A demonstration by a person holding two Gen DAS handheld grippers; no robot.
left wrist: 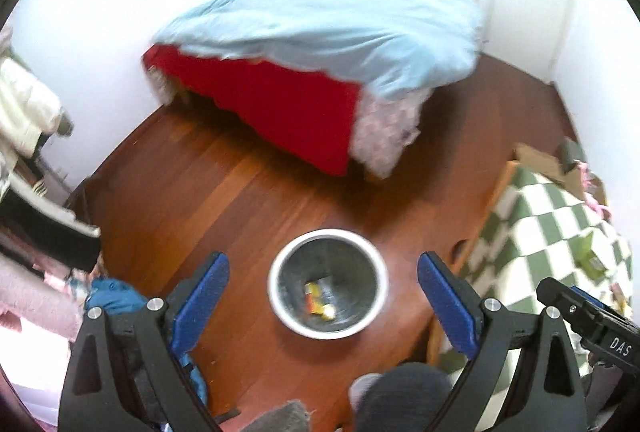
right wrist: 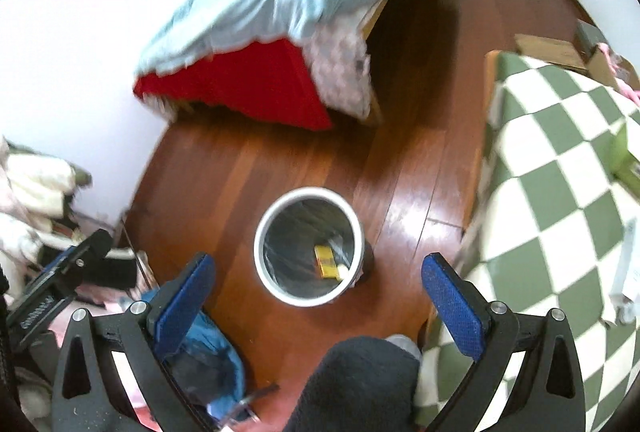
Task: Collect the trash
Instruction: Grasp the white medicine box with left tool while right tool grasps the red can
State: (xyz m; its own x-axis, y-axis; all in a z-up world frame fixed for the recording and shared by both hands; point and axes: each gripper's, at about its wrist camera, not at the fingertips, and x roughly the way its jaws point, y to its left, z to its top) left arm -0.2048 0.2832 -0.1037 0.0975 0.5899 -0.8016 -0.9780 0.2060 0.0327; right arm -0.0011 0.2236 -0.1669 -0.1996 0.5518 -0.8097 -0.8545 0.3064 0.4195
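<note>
Trash, a yellow-and-red wrapper, lies at the bottom of a white-rimmed bin on the wooden floor as the left gripper hangs above the bin, jaws spread wide and empty. From the right wrist, the right gripper is likewise released over the bin, where the wrapper rests; a checkered blanket lies right of the bin.

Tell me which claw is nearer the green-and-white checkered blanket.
Right. The right claw hangs open beside the checkered blanket, its right-hand finger at the blanket's edge; the left claw hangs open farther left, above the bin.
</note>
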